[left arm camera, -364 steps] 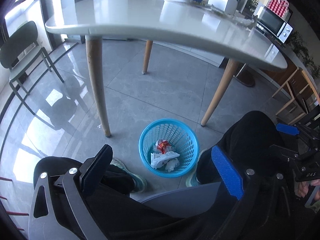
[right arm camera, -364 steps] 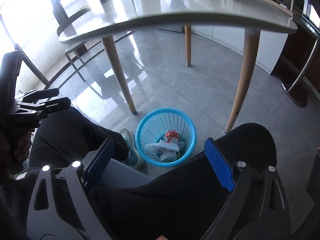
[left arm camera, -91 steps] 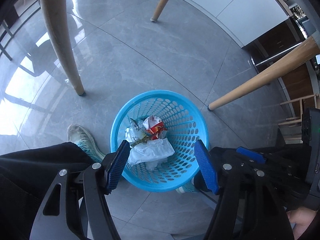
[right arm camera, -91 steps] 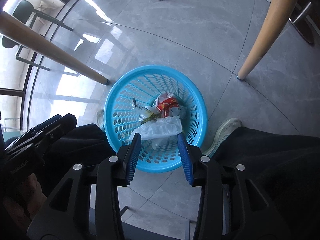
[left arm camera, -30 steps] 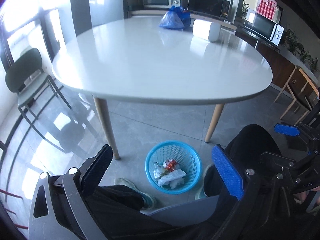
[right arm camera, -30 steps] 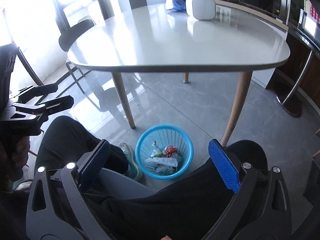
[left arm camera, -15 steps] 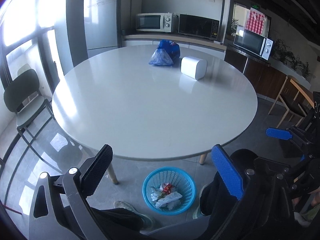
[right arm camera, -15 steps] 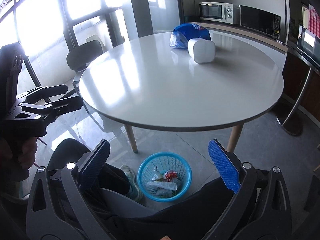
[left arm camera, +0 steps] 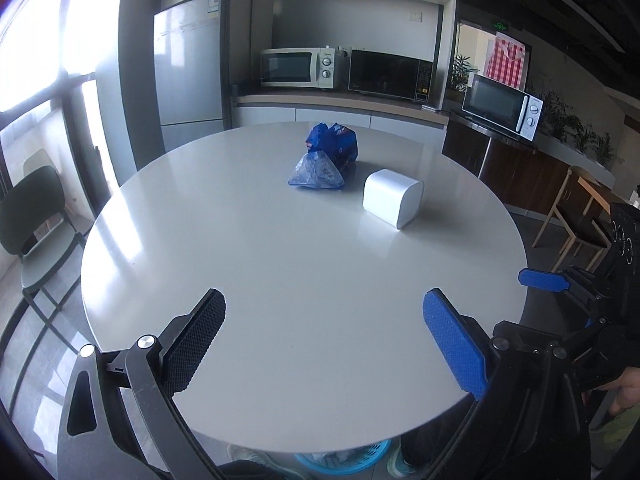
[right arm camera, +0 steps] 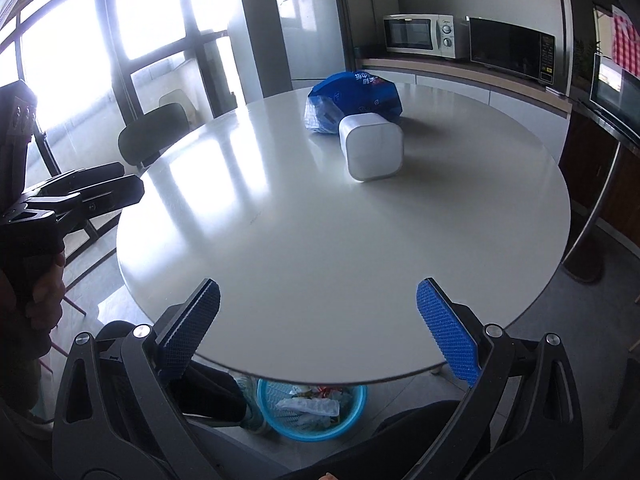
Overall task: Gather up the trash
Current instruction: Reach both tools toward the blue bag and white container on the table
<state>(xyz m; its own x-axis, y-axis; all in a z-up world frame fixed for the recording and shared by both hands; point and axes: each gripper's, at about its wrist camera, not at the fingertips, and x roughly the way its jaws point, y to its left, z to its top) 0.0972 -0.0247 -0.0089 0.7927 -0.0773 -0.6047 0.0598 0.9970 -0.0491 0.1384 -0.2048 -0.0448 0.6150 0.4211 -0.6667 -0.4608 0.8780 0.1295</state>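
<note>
A kitchen break room: a tall fridge (left arm camera: 188, 72) and a counter (left arm camera: 340, 102) carrying microwaves (left arm camera: 298, 67) stand along the far wall, with a dark chair (left arm camera: 30, 224) by the windows. A round white table (left arm camera: 304, 264) fills the middle. Near its far edge sits a blue plastic bag (left arm camera: 326, 156), a slumped heap with no clear long axis, touching or just beside a white box (left arm camera: 392, 202) lying on its side, long axis running toward the far edge. Under the table's near edge, a blue basket (right arm camera: 312, 408) holds crumpled trash (right arm camera: 310, 404) on the floor. The left gripper (left arm camera: 324, 348) and right gripper (right arm camera: 316, 324) hover over the near edge, both spread wide and empty, well apart from the bag, the basket below them.
</note>
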